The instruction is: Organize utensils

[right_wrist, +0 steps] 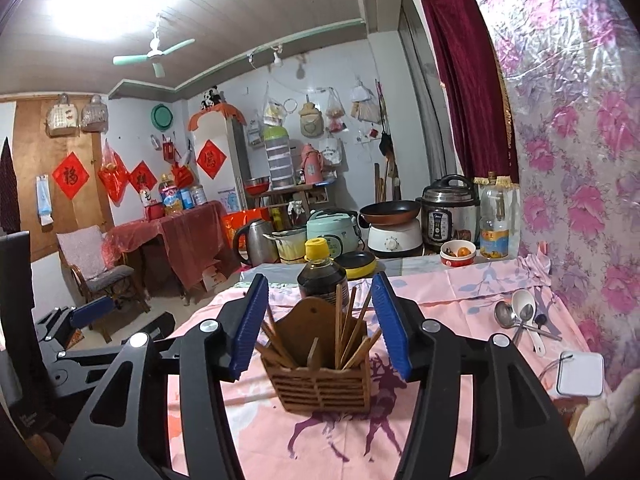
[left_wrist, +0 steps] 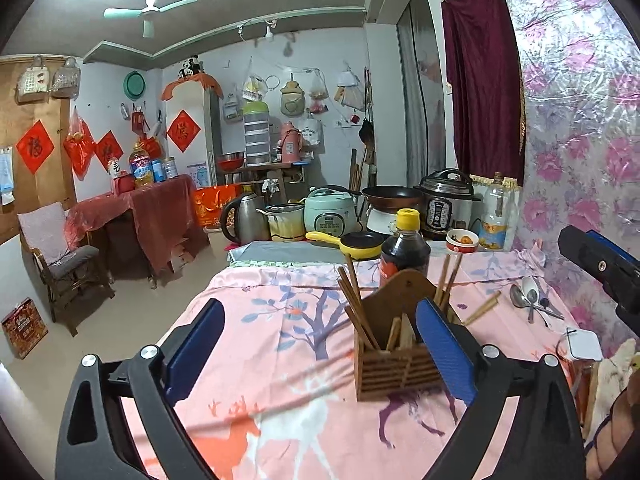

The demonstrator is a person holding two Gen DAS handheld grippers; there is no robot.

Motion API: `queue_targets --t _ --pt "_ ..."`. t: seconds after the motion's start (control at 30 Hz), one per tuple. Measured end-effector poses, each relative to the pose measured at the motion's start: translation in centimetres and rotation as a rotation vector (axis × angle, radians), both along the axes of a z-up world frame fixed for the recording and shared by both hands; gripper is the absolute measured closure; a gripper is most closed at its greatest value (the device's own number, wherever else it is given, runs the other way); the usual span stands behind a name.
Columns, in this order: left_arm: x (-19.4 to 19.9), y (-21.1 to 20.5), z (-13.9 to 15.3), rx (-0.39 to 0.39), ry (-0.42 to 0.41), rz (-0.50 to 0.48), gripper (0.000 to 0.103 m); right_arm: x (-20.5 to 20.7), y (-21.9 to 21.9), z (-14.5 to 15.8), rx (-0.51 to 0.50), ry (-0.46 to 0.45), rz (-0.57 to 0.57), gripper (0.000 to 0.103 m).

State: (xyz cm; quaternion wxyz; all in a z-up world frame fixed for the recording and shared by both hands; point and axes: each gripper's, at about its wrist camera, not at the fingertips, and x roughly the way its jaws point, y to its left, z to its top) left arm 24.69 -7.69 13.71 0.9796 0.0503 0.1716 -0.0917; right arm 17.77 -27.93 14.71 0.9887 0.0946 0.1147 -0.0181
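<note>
Several chopsticks (right_wrist: 349,334) upright in holder (right_wrist: 320,384)

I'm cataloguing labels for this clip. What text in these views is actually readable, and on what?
"福": red diamond paper on the wooden door.
Other red diamond papers: characters blurred.
Pressure cooker panel: too small.
Oil bottle label: unreadable.
Soy sauce bottle: unreadable.

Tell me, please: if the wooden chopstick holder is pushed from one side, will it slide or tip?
The wooden chopstick holder likely tips: it stands on soft cloth, and its tall back looks top-heavy. The chopsticks lean loosely, so they may rattle or spill.
</note>
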Motion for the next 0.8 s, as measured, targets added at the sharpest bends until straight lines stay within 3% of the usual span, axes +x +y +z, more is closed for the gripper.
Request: queue_targets --t 0.53,0.8 --pt "-10.8 2.5 0.4 -0.025 -0.050 0.036 0.006 -11.2 2.3 -1.4 0.036 -0.035 -0.036 0.039" --pt "-15.3 3.0 -0.4 -0.034 -0.059 0.031 0.006 -15.4 3.6 -2.8 0.030 -0.035 -0.046 0.023"
